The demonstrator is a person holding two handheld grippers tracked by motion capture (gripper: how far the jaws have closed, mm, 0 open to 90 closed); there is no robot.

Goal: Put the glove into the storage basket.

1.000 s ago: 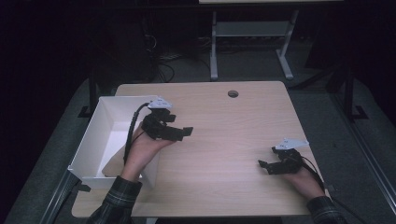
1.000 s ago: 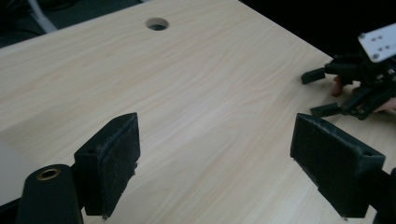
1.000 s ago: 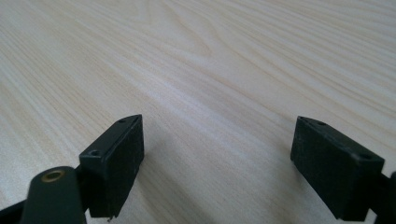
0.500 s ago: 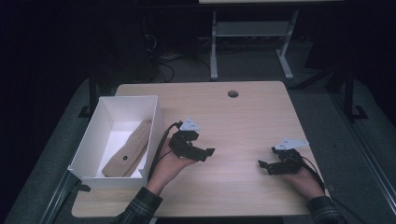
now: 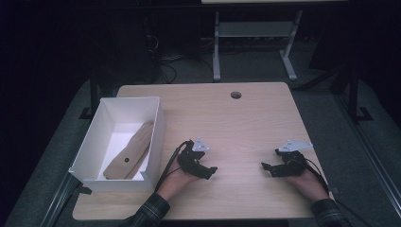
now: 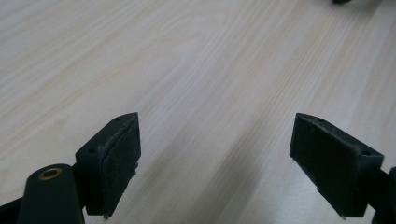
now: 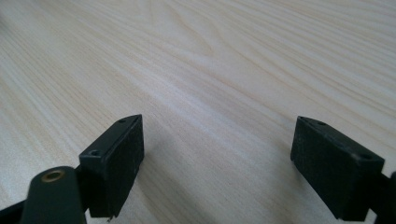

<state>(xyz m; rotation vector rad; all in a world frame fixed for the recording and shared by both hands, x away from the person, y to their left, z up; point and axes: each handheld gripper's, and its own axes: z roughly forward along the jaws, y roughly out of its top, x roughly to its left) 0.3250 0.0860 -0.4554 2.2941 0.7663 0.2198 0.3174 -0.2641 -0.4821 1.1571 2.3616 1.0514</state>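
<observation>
Right now the flat tan leather-like piece with a small dark hole (image 5: 131, 152) lies slanted inside the open white rectangular box (image 5: 158, 124) at the pale wooden bench's (image 5: 246, 118) left side. It looks light and limp, best pinched at its narrow upper end. The left gripper (image 5: 211, 171) and right gripper (image 5: 265, 167) rest with fingers (image 6: 122, 151) spread apart, holding nothing; the box wall stands between

- One white rectangular open-topped box (image 5: 89, 156) is seen at the left edge of one pale wooden table (image 5: 246, 123).
- One flat tan wooden piece (image 5: 131, 151) is counted inside the box.
- Two black hand-held two-jaw grippers are counted: left gripper (image 5: 208, 171), right gripper (image 5: 267, 167).
</observation>
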